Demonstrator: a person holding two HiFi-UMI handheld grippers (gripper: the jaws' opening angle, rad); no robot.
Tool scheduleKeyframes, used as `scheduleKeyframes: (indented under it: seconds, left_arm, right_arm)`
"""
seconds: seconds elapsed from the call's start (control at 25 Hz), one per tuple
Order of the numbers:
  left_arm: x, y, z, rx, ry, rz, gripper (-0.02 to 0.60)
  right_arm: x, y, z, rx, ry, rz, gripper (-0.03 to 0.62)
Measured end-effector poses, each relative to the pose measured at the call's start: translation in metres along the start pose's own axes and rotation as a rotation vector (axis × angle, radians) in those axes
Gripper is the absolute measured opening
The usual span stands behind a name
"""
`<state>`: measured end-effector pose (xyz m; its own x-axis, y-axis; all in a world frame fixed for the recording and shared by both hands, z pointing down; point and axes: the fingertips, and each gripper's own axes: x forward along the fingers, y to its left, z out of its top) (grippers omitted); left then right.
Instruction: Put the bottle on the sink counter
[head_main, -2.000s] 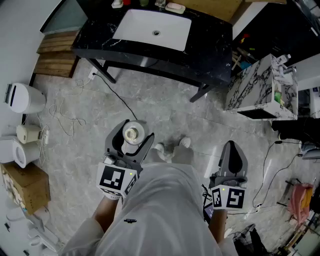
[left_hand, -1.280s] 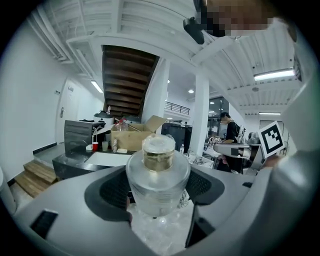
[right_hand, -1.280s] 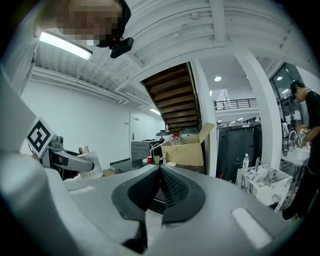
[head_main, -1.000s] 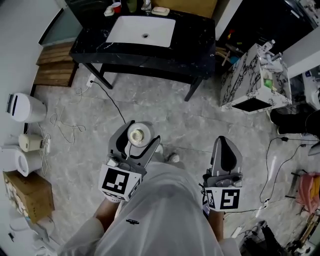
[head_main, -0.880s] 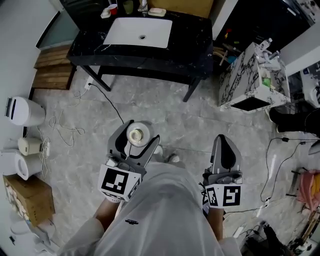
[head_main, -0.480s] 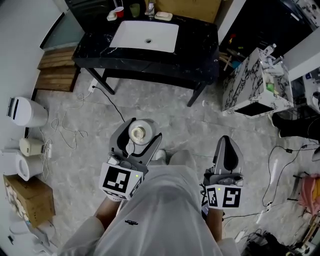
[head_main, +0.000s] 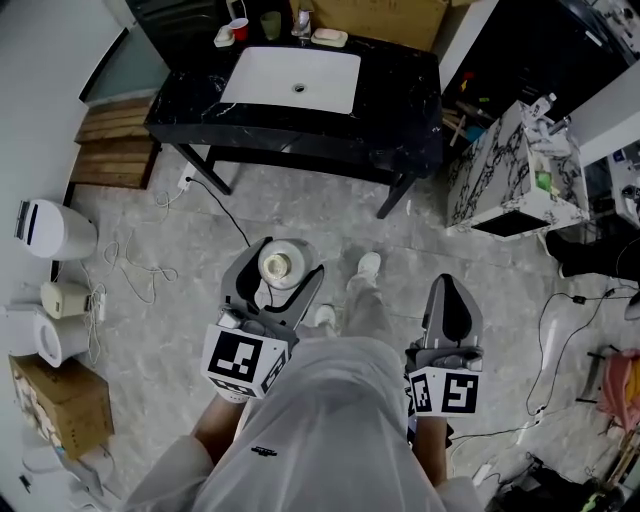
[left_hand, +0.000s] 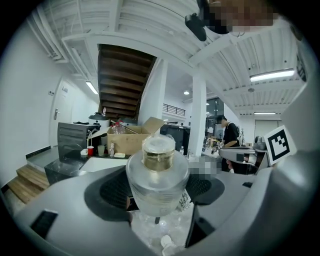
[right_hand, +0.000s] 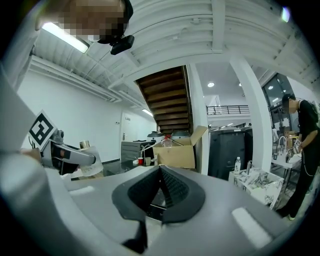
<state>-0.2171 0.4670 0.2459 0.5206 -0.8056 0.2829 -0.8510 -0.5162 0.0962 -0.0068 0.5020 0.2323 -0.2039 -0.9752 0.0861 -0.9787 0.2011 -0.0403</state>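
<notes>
The person's white-clad torso (head_main: 330, 420) filled the bottom of the head view, a gripper held out on each side; the left gripper (head_main: 280, 268) pinched the bottle (left_hand: 157, 175) between its dark pads, one on either flank of the round glass body; the bottle stood upright (clear glass, a gold collar, a clear cap on top) and hung over the grey marbled floor (head_main: 180, 230), well apart from the sink counter (head_main: 400, 110). The right gripper (head_main: 452, 300) held nothing, its two ribbed jaws pressed together to a point; a white shoe (head_main: 367, 265) showed on the floor between the two grippers. Further out, a loose cable (head_main: 140, 270) trailed across the floor toward a white bin (head_main: 50, 228) at the left, and a marble-patterned cabinet (head_main: 515, 170) stood at the right. Beyond these was the black counter with its white basin (head_main: 290, 80); a red cup (head_main: 238, 26), a green cup (head_main: 271, 22) and a soap dish (head_main: 329, 38) sat along its back edge.
</notes>
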Motion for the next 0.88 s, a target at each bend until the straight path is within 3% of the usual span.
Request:
scheduleKeyframes:
  seconds: [0.56, 0.88]
  left_arm:
    - [0.055, 0.012, 0.016, -0.014, -0.002, 0.029, 0.334]
    - [0.126, -0.001, 0.041, 0.007, 0.004, 0.001, 0.334]
  right_arm:
    - [0.051, -0.018, 0.004, 0.012, -0.015, 0.060, 0.011]
    - [0.091, -0.078, 0.012, 0.019, -0.032, 0.030, 0.011]
